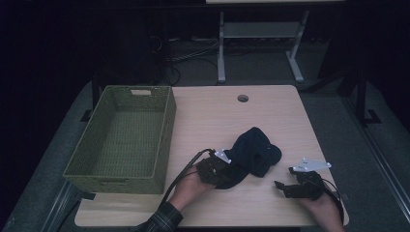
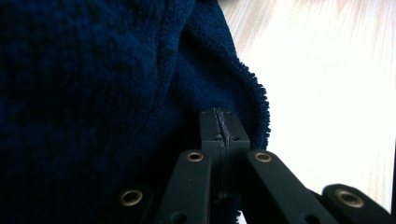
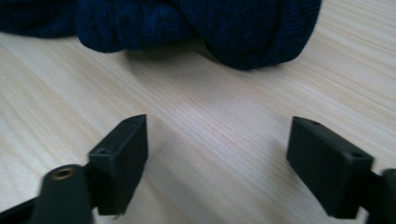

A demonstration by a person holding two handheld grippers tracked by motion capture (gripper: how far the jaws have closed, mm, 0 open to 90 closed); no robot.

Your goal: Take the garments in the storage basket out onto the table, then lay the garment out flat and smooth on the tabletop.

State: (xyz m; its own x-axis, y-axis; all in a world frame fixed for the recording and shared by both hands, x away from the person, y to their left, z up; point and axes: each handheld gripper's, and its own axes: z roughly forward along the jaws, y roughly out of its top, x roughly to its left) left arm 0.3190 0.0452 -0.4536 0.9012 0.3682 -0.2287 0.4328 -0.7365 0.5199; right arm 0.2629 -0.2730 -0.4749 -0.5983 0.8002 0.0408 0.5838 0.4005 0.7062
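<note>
Cloth (image 1: pixel 254 152), dark blue and crumpled, lies near the middle of the table (image 1: pixel 212 116), a little toward our side. We hold our left gripper (image 1: pixel 223 166) at the cloth's near-left edge; in the left gripper view its jaws are pressed together with a fold of the fabric (image 2: pixel 93 93) pinched between them, so we judge the step in hand to be the gripping of the cloth for lifting or folding. Our right gripper (image 1: pixel 285 180) rests just beside the cloth's right side, its jaws standing apart over bare wood in the right gripper view, nothing between them, the cloth (image 3: pixel 196 28) ahead. Next move, in our judgement: bring the right gripper forward onto a free edge. Green woven basket (image 1: pixel 109 179), empty, stands at the table's left, well apart; nothing lies between.
</note>
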